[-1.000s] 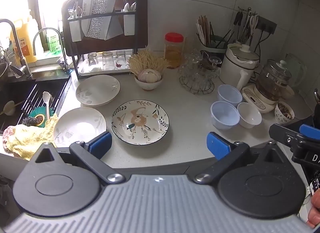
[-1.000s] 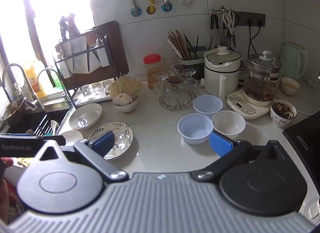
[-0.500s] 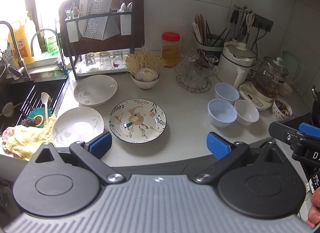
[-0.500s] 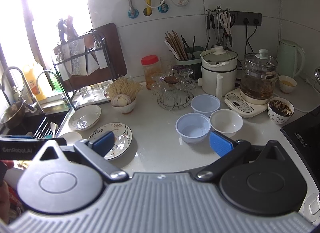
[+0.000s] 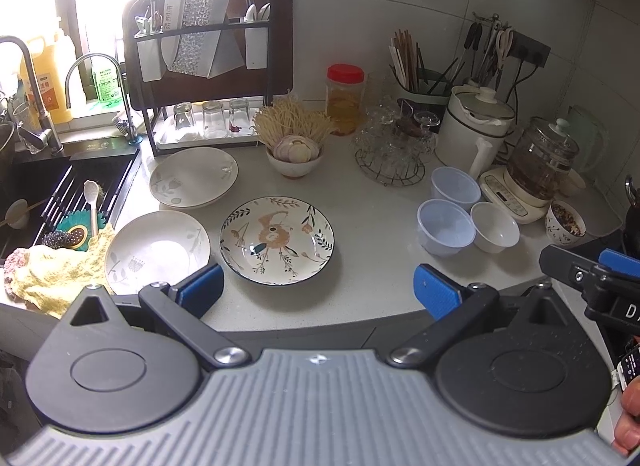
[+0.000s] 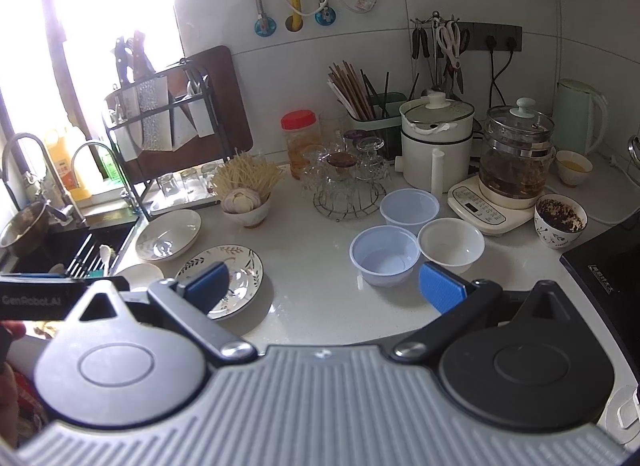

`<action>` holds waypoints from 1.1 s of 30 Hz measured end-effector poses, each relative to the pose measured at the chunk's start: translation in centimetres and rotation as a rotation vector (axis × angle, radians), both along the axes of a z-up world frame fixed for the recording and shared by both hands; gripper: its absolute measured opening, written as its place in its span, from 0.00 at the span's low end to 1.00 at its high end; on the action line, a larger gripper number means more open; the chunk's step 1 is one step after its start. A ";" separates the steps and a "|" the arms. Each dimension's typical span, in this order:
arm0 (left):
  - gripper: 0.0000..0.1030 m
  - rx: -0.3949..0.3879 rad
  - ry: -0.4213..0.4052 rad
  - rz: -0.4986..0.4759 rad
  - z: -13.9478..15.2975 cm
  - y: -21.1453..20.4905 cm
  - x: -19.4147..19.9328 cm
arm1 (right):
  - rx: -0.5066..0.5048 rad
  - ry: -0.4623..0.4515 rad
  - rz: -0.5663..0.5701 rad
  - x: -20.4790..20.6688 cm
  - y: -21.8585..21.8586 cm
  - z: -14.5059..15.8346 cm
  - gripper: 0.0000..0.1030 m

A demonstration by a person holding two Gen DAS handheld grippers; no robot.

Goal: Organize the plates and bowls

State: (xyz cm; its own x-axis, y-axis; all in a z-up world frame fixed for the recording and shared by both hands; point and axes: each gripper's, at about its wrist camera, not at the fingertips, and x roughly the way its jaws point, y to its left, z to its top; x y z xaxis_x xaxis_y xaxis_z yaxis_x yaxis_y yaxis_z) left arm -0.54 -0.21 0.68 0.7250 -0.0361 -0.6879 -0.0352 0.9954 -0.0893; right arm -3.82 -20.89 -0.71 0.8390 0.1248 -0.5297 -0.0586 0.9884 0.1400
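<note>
A flower-patterned plate (image 5: 277, 241) (image 6: 236, 272) lies mid-counter. Two white plates sit left of it, one near the sink edge (image 5: 158, 250) and one farther back (image 5: 193, 177) (image 6: 169, 234). To the right stand two pale blue bowls (image 5: 446, 226) (image 5: 455, 187) and a small white bowl (image 5: 495, 226); the right wrist view shows them too, blue bowls (image 6: 385, 254) (image 6: 409, 205) and white bowl (image 6: 451, 241). My left gripper (image 5: 318, 292) hangs open above the counter's front edge, just short of the patterned plate. My right gripper (image 6: 324, 285) is open and empty, in front of the near blue bowl.
A sink (image 5: 48, 193) with taps and a yellow cloth (image 5: 60, 266) is at the left. Behind stand a dish rack (image 5: 208, 65), a bowl of garlic (image 5: 294, 155), a glass stand (image 5: 390, 149), a cooker (image 5: 478, 125), a glass kettle (image 5: 540, 161) and a cup of grains (image 5: 565, 223).
Both views have shifted slightly; the plates and bowls sit a little lower and nearer in the left wrist view. Both grippers stay open and nothing on the counter has moved.
</note>
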 end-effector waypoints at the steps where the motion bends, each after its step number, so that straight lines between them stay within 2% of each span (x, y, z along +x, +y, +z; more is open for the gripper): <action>1: 0.99 -0.001 0.002 -0.001 0.0 0.0 0.0 | 0.000 0.001 0.001 0.0 0.0 0.0 1.00; 33: 0.99 -0.005 0.003 -0.003 -0.4 -0.9 -0.2 | 0.030 -0.001 0.023 -0.1 -0.1 -0.4 1.00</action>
